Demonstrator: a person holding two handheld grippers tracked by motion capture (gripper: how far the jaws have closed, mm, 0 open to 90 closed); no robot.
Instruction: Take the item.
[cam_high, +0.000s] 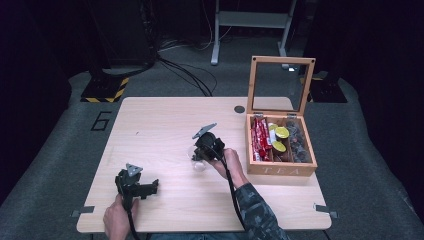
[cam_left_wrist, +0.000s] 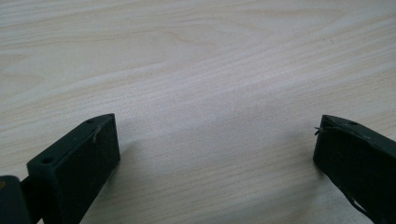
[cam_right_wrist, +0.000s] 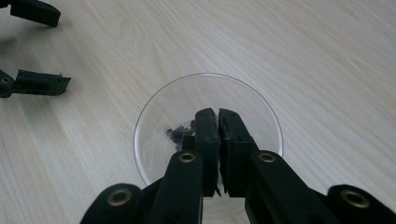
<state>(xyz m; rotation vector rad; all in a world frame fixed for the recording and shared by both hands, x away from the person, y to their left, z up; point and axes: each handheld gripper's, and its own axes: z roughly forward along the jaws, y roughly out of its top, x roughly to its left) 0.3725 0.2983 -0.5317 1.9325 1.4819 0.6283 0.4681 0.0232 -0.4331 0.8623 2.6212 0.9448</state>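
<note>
1. High view: my right gripper (cam_high: 199, 159) is over a clear glass (cam_high: 196, 161) near the middle of the table (cam_high: 150, 120), left of the tea box (cam_high: 280, 145). My left gripper (cam_high: 145, 189) rests near the front left edge, well apart from the glass.
2. Left gripper view: my jaws stand wide apart over bare wood, holding nothing.
3. Right gripper view: my jaws are pressed together, tips inside the glass (cam_right_wrist: 154, 121) beside some small dark bits (cam_right_wrist: 180, 133) at its bottom. I cannot tell if they pinch anything.
</note>
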